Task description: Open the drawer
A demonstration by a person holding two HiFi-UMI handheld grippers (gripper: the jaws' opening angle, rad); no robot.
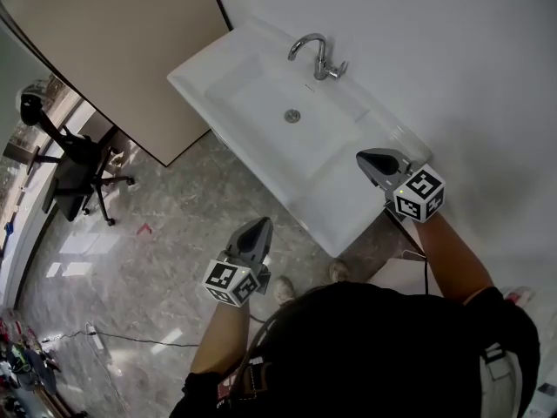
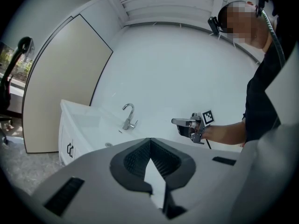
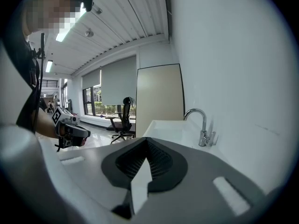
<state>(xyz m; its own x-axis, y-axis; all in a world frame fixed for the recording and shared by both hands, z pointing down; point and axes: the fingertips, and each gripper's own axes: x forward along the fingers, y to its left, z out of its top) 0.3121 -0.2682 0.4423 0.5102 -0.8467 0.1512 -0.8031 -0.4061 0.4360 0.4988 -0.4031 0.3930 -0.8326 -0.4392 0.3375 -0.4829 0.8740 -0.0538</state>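
The grey-jawed left gripper (image 1: 259,225) hangs over the marbled floor, jaws pressed together on nothing. The right gripper (image 1: 366,157), likewise closed and empty, hovers above the near end of the white rectangular ceramic basin (image 1: 252,81). Under that basin is the flat white drawer front (image 2: 66,136) with a small black handle (image 2: 70,149), well apart from both grippers. Beyond it a curved chrome tap (image 1: 318,57) stands against the white wall.

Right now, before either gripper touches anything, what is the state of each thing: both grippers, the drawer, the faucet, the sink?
left gripper: shut, holding nothing.
right gripper: shut, holding nothing.
drawer: closed, handle untouched.
faucet: no water running.
sink: basin empty.
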